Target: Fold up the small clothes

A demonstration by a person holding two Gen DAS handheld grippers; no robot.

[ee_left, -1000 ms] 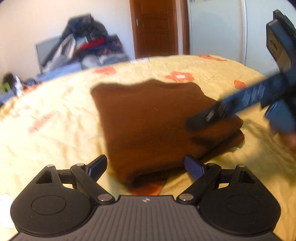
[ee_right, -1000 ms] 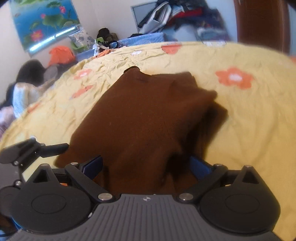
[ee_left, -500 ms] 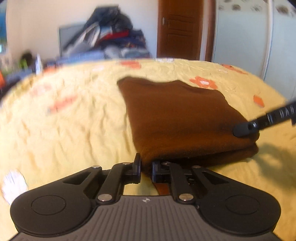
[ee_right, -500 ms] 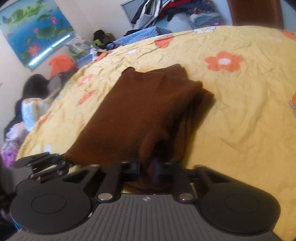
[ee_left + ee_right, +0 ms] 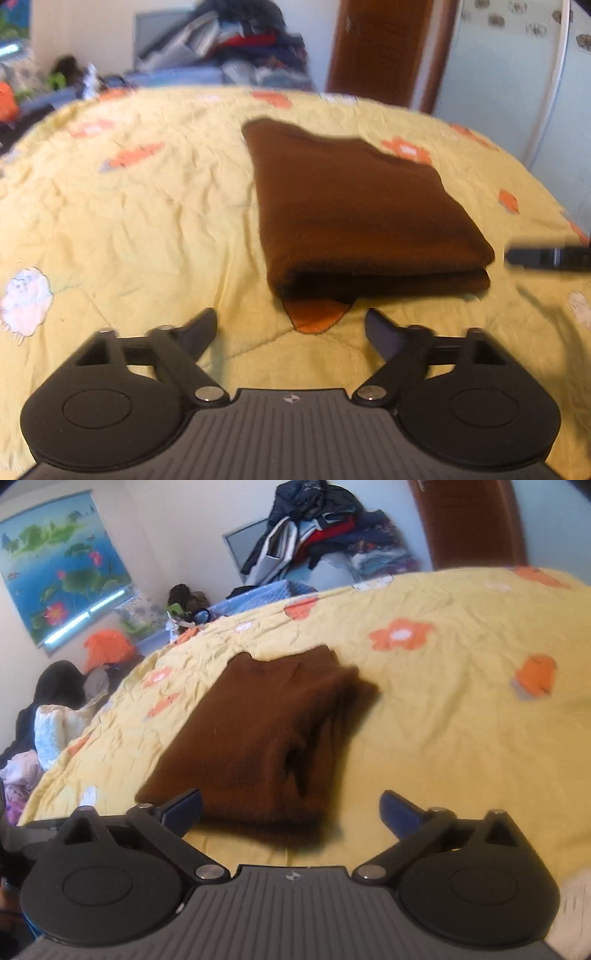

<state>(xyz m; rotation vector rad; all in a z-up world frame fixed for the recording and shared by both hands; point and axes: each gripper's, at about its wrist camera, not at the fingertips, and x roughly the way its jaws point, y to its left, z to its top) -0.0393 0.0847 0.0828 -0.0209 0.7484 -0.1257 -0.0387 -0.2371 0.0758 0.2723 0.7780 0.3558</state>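
A brown garment (image 5: 354, 210) lies folded in layers on the yellow flowered bedspread (image 5: 147, 229). My left gripper (image 5: 290, 325) stands just short of its near folded edge, jaws opening wide, nothing between them. In the right wrist view the same brown garment (image 5: 258, 738) lies ahead of my right gripper (image 5: 291, 806), whose jaws are opening wide too, clear of the cloth's near edge. One finger of the right gripper (image 5: 546, 256) pokes in from the right edge of the left wrist view, beside the fold's corner.
A heap of clothes (image 5: 317, 528) sits beyond the bed's far side. More clothes (image 5: 48, 716) lie off the bed's left edge. A wooden door (image 5: 380, 48) and a pale wardrobe (image 5: 517, 74) stand behind. Bare bedspread (image 5: 461, 720) spreads right of the garment.
Half a second ago both grippers were shut on the garment's near edge. Both have let go, opened wide and pulled back, leaving the folded garment on the bed.
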